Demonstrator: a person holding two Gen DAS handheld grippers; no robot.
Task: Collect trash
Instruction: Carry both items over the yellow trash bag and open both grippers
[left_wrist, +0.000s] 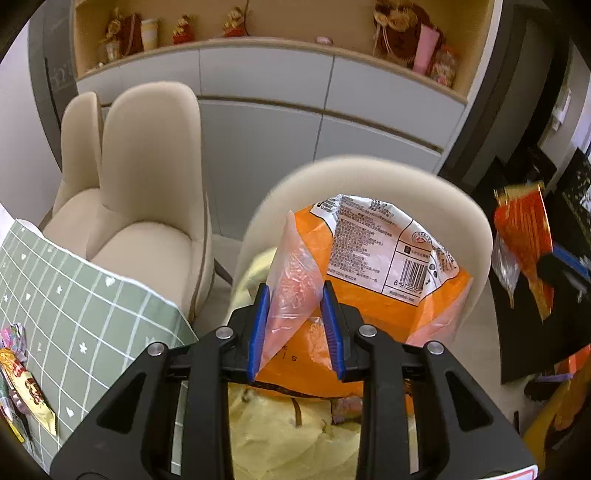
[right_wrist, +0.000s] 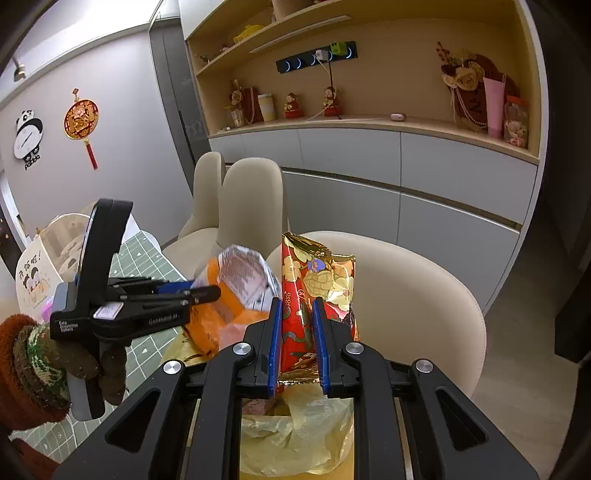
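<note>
My left gripper (left_wrist: 295, 291) is shut on an orange snack bag (left_wrist: 373, 266) and holds it above a yellow plastic trash bag (left_wrist: 288, 428) on a beige chair. My right gripper (right_wrist: 298, 306) is shut on a red and gold snack wrapper (right_wrist: 317, 280), upright over the same yellow bag (right_wrist: 295, 435). The left gripper (right_wrist: 207, 293) with the orange bag (right_wrist: 229, 295) shows to the left in the right wrist view. The red wrapper (left_wrist: 524, 236) shows at the right edge of the left wrist view.
A table with a green checked cloth (left_wrist: 74, 295) lies to the left, with more wrappers (left_wrist: 26, 387) on its near edge. Beige chairs (left_wrist: 147, 184) stand behind. A grey cabinet with shelf ornaments (right_wrist: 369, 166) is at the back. A white box (right_wrist: 40, 273) sits on the table.
</note>
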